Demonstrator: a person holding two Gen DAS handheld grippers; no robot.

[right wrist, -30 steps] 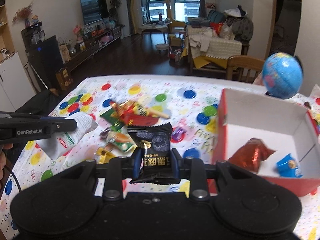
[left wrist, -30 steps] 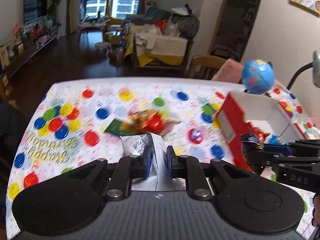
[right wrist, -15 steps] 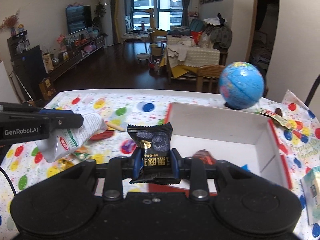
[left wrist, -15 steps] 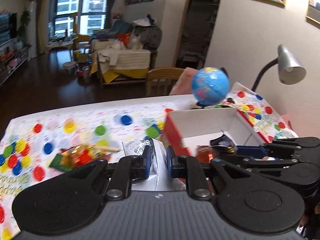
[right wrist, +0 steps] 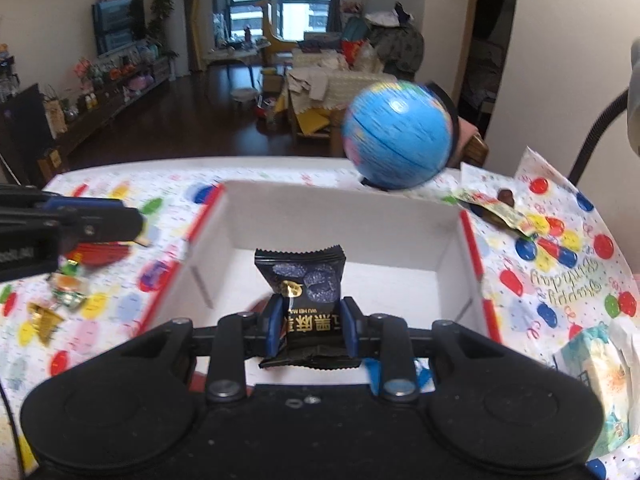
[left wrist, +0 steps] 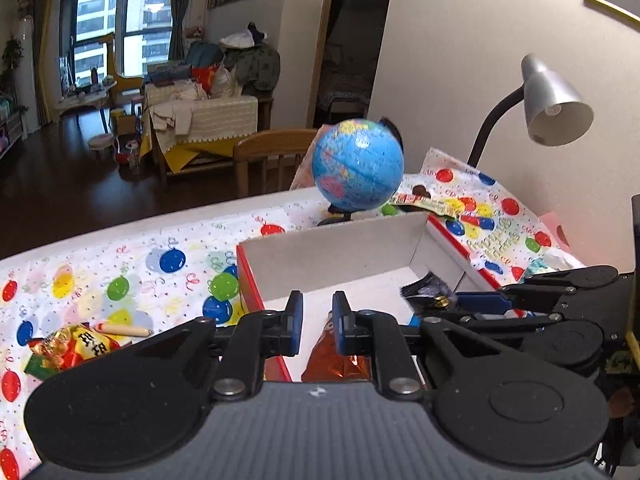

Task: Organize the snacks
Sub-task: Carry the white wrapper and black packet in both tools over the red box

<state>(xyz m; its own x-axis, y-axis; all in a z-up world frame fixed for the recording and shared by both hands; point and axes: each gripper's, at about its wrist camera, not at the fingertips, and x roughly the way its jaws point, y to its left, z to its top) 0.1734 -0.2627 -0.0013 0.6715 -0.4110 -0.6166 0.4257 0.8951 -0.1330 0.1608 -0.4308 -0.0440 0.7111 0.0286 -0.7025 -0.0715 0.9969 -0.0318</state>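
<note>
- Both grippers have travelled from the loose snack pile to the open box; the white packet seen earlier between the left jaws is gone from both views, and I cannot tell where it went.
- Left gripper [left wrist: 314, 320]: jaws drawn close together with nothing between them, poised over the near left corner of the box [left wrist: 340, 252].
- Right gripper [right wrist: 308, 320]: jaws pinching the black snack packet [right wrist: 304, 284], which stands upright above the box floor, clear of the walls.
- Box contents: an orange foil packet [left wrist: 340, 356] lies on the floor just beyond the left jaws.
- Counter [left wrist: 120, 264]: a cluster of loose snacks [left wrist: 68, 346] remains left of the box, well apart from either gripper.
- Beyond the box: a globe [left wrist: 356, 164] stands just behind the far wall, a desk lamp [left wrist: 556, 108] to its right.
- Assessment: the black packet appears ready for release into the box. The task looks partly done, with the pile yet to be cleared.
</note>
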